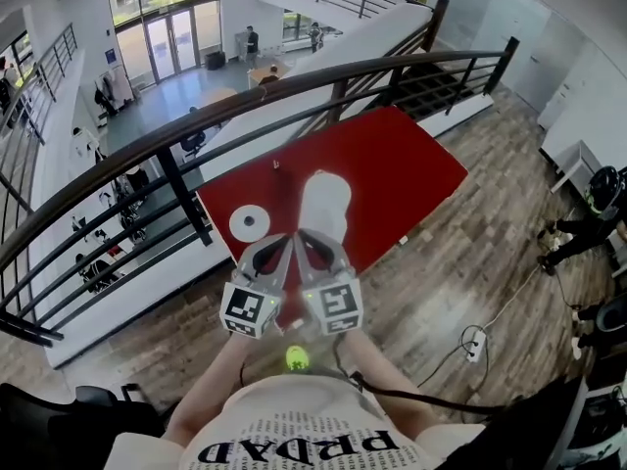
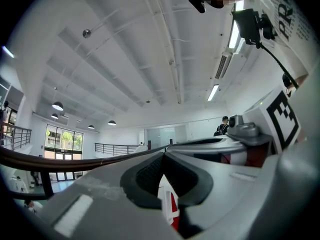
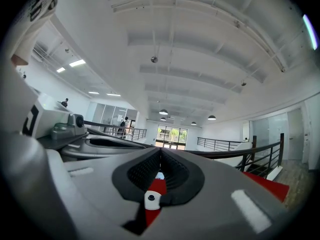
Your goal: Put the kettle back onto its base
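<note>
On the red table [image 1: 392, 164] a white kettle [image 1: 324, 204] stands upright, and its round white base [image 1: 249, 223] lies a short way to its left. My two grippers are held side by side just in front of the kettle, near the table's front edge. The left gripper [image 1: 283, 242] points between base and kettle. Its pads meet in the left gripper view [image 2: 163, 156], with nothing between them. The right gripper [image 1: 308, 237] points at the kettle's foot. It is shut and empty [image 3: 160, 154], and a strip of red table [image 3: 158, 186] shows below its pads.
A black railing [image 1: 176, 130] curves behind the table, with a drop to a lower hall beyond it. Stairs [image 1: 421, 76] descend at the back right. A power strip with a cable [image 1: 477, 343] lies on the wooden floor, and a person [image 1: 586, 225] stands at the far right.
</note>
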A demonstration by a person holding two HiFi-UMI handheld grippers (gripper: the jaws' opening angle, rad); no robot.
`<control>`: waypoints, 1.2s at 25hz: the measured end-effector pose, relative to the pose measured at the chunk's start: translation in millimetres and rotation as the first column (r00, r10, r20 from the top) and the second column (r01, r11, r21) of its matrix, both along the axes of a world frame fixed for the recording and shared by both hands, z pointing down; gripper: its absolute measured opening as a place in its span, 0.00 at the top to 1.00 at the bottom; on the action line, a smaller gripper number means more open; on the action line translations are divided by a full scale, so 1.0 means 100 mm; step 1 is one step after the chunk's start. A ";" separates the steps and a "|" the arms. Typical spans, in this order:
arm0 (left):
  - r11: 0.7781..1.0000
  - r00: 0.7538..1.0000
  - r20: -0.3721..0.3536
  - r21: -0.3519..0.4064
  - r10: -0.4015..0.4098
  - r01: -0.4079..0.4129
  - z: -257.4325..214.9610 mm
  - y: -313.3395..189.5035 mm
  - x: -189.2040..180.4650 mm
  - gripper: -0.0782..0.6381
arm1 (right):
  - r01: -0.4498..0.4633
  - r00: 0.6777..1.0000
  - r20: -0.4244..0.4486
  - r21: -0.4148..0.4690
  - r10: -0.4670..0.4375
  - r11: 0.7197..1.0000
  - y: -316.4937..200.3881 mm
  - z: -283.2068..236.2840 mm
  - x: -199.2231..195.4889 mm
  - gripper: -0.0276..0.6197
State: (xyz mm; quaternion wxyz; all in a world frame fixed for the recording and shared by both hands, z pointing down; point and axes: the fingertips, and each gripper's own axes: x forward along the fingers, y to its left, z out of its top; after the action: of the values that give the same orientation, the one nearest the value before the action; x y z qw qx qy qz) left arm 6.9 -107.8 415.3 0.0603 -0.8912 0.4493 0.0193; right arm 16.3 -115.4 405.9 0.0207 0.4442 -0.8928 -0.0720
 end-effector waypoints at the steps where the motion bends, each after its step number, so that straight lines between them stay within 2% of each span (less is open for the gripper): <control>1: 1.000 1.000 0.004 0.001 -0.002 0.002 0.02 -0.05 0.01 0.90 | 0.004 1.000 -0.009 0.001 -0.004 1.000 -0.05 0.01 0.02 0.95; 8: 1.000 1.000 0.012 -0.019 -0.015 0.015 0.22 -0.37 0.17 0.90 | 0.000 0.999 -0.035 -0.012 -0.001 1.000 -0.34 0.20 0.20 0.93; 14: 0.998 0.999 0.015 -0.057 -0.038 0.039 0.49 -0.53 0.25 0.90 | -0.053 0.997 -0.053 -0.036 0.051 0.998 -0.53 0.43 0.41 0.71; 18: 0.996 0.999 0.037 -0.086 -0.031 0.034 0.67 -0.56 0.30 0.90 | -0.103 0.993 -0.057 -0.065 0.099 0.993 -0.61 0.62 0.52 0.62; 30: 0.988 0.998 0.057 -0.155 0.004 0.005 1.01 -0.91 0.42 0.84 | -0.235 0.967 -0.144 -0.187 0.210 0.954 -0.98 1.11 0.75 0.55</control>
State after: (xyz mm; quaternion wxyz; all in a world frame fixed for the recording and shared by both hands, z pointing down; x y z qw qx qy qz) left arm 49.1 -198.8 516.2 0.0035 -0.8932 0.4477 -0.0415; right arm 91.3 -213.5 517.0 0.1284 0.5323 -0.8367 -0.0052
